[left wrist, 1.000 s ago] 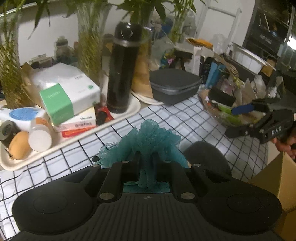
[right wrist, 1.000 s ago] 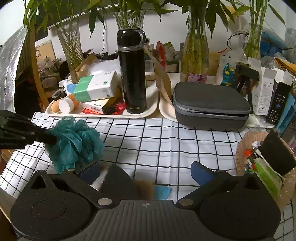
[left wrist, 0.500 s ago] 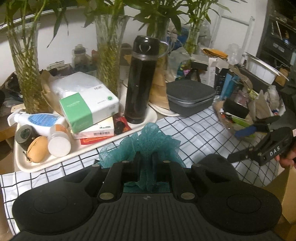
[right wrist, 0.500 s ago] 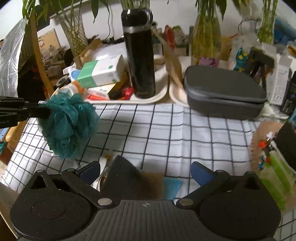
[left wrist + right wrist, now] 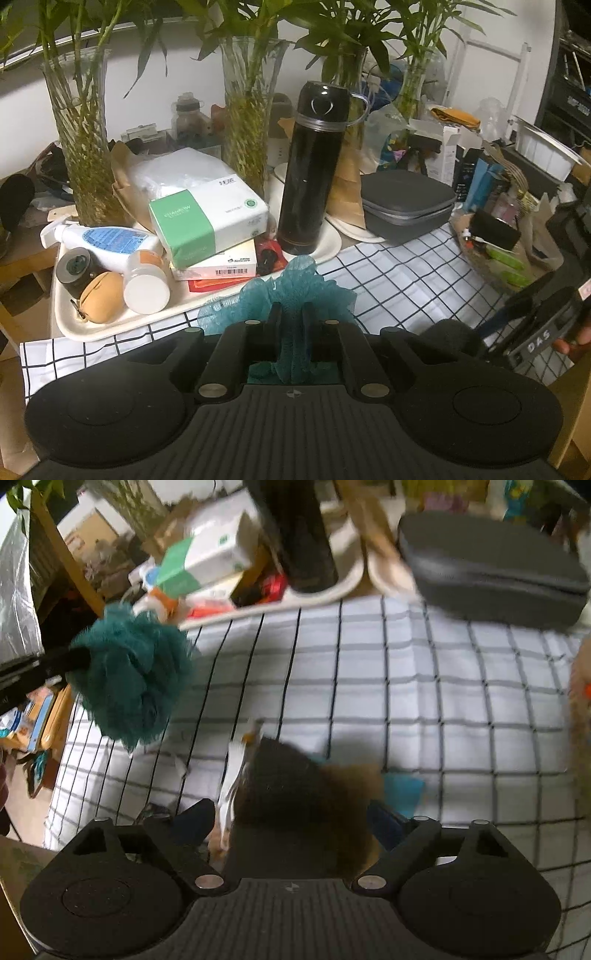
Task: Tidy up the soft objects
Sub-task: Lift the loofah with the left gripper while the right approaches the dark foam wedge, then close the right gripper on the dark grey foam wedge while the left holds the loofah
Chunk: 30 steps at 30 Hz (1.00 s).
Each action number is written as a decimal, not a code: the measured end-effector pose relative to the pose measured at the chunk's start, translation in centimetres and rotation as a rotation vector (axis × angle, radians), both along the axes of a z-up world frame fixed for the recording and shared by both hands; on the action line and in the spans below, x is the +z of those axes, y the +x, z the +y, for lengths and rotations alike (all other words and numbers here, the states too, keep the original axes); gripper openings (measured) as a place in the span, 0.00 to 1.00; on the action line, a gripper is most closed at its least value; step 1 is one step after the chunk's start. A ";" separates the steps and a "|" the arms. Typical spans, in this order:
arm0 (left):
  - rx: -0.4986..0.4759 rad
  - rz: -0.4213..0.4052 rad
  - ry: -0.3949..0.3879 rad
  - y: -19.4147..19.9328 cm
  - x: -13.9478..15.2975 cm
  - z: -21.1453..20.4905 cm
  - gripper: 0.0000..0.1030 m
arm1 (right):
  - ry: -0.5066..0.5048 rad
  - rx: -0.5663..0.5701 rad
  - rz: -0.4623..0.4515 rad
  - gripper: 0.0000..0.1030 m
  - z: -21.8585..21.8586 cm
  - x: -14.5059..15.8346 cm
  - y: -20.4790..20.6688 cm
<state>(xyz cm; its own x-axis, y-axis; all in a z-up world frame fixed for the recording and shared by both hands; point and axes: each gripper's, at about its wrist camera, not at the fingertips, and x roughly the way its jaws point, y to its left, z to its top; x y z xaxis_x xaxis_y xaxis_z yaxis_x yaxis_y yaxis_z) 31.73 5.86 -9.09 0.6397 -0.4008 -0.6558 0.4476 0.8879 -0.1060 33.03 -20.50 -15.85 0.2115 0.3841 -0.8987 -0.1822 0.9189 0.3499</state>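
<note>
Left wrist view: the left hand-held gripper [image 5: 291,325] is clamped on a teal mesh pouf [image 5: 284,291], held above the checked bench [image 5: 406,273]. Behind it a white tray [image 5: 92,328] carries a black flask [image 5: 314,166], tissue box [image 5: 207,218] and bottles. The right hand-held gripper [image 5: 291,812], jaws apart and just closing, straddles a dark furry item [image 5: 295,794].

Matte blk left claw [image 5: 291,317], ribbed housing, silver screws, right claw [image 5: 532,328] marked "DAS"
</note>
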 end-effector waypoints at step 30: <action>-0.031 -0.044 -0.025 -1.1 1.6 -0.4 0.02 | 0.004 -0.086 -0.266 0.59 -2.7 6.4 -1.0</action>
<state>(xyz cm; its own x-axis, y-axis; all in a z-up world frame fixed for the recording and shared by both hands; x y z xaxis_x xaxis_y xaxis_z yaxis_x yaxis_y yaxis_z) 30.63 5.46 -7.54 0.6548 -0.4366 -0.6170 0.4796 0.8709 -0.1073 32.02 -23.16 -9.49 0.4714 0.3582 -0.8059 -0.1894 0.9336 0.3042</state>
